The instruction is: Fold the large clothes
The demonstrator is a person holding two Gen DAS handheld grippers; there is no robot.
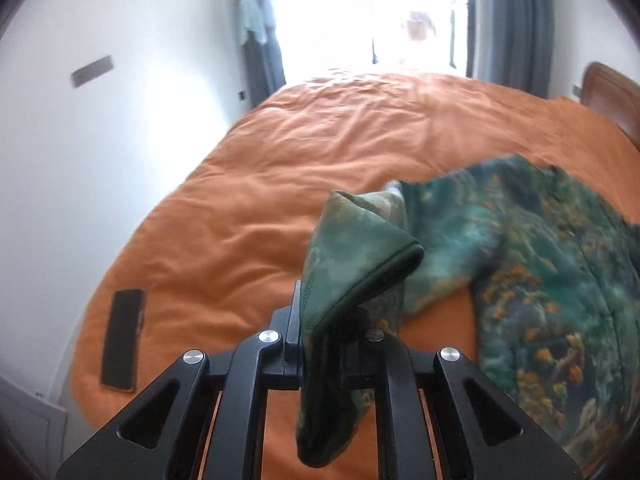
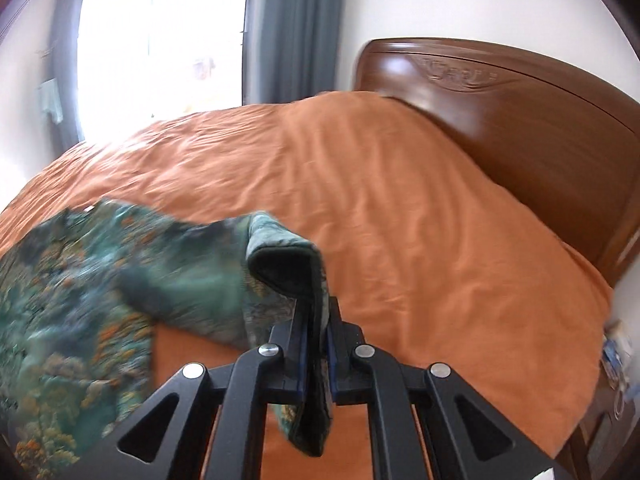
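A large green garment with orange flower print (image 1: 552, 272) lies on the orange bed cover (image 1: 320, 152), spread to the right in the left wrist view and to the left in the right wrist view (image 2: 72, 304). My left gripper (image 1: 320, 320) is shut on one sleeve cuff (image 1: 352, 256), which is lifted and drapes over the fingers. My right gripper (image 2: 316, 320) is shut on the other sleeve cuff (image 2: 288, 268), also lifted above the cover. Both views are blurred by motion.
A dark flat phone (image 1: 122, 346) lies on the cover near the left edge of the bed. A brown wooden headboard (image 2: 520, 120) stands at the right. A bright window (image 2: 160, 40) with grey curtains (image 2: 296, 28) is beyond the bed. A white wall (image 1: 100, 140) is at the left.
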